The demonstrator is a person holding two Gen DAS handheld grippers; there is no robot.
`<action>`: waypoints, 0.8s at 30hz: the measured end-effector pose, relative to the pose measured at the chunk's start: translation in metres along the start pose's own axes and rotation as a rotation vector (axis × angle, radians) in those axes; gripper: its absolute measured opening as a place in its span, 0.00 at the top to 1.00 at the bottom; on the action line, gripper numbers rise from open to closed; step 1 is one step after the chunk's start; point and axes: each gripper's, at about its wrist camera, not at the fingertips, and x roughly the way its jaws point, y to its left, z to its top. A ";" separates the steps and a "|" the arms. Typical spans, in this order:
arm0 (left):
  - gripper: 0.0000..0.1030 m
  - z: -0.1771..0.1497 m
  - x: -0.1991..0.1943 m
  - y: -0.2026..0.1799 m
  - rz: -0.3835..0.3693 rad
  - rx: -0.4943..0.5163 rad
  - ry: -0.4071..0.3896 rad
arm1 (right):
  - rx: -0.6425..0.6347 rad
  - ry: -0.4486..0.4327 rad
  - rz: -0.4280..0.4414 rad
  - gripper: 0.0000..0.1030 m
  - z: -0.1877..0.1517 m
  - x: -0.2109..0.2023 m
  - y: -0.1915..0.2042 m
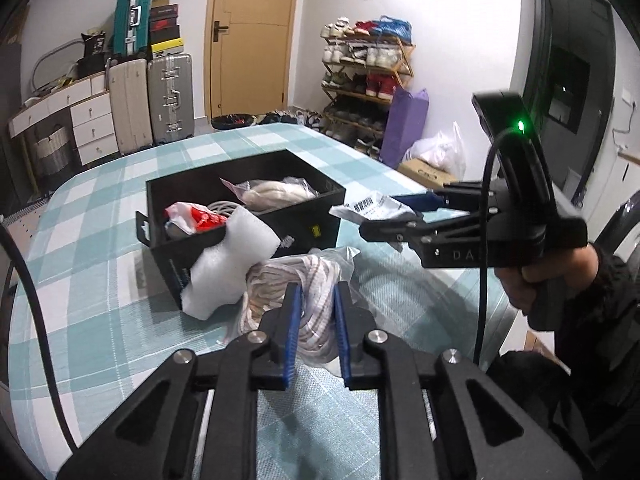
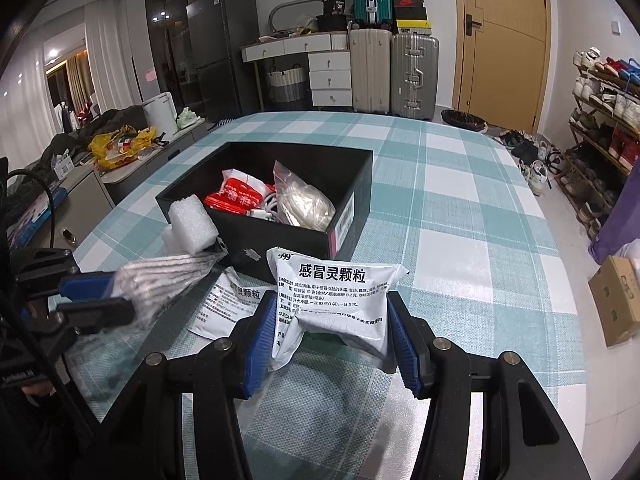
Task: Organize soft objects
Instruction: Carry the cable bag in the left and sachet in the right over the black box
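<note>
On the left, the left gripper (image 1: 316,312) has its blue-padded jaws drawn narrow and clamped on a clear bag of coiled rope (image 1: 296,280); in the left wrist view the bag's plastic and striped cord sit squeezed between the two pads, with the rest of the bundle bulging out ahead of the jaws' tips and slightly to their left. In the right wrist view the same bag shows as a blurred striped mass pinched at the jaws' tips, above the checked bench (image 2: 460,208). Just beyond the rope bag, touching the near wall of the black box (image 1: 248,236), stands a white foam block (image 1: 236,264), leaning against the box corner. The box lies ahead of both pairs of jaws and holds a red-and-white packet (image 2: 236,198), a white cable (image 2: 268,204) and a clear bag with pale contents (image 2: 304,200). On the bench between the two grippers, just left of the right jaws, lies a flat white sachet (image 2: 230,306) with printed text. To the right, the right gripper (image 2: 332,332) holds a white medicine sachet (image 2: 336,300): the jaws stand partly apart, each blue pad pressing one side edge, the packet buckled between them and its printed top rising ahead of the tips toward the box. In the left wrist view a hand (image 1: 548,280) grips that tool's handle, with the sachet at the jaws' tips, clear of the bench.
</note>
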 end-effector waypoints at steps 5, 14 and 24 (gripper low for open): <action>0.87 0.004 -0.014 0.006 -0.023 -0.038 -0.036 | -0.007 -0.022 0.005 0.48 0.002 -0.006 0.003; 0.87 0.020 -0.033 0.009 -0.039 -0.058 -0.106 | -0.009 -0.081 0.017 0.48 0.008 -0.024 0.008; 0.87 0.048 -0.050 0.006 -0.029 -0.020 -0.173 | -0.015 -0.143 0.032 0.48 0.012 -0.039 0.015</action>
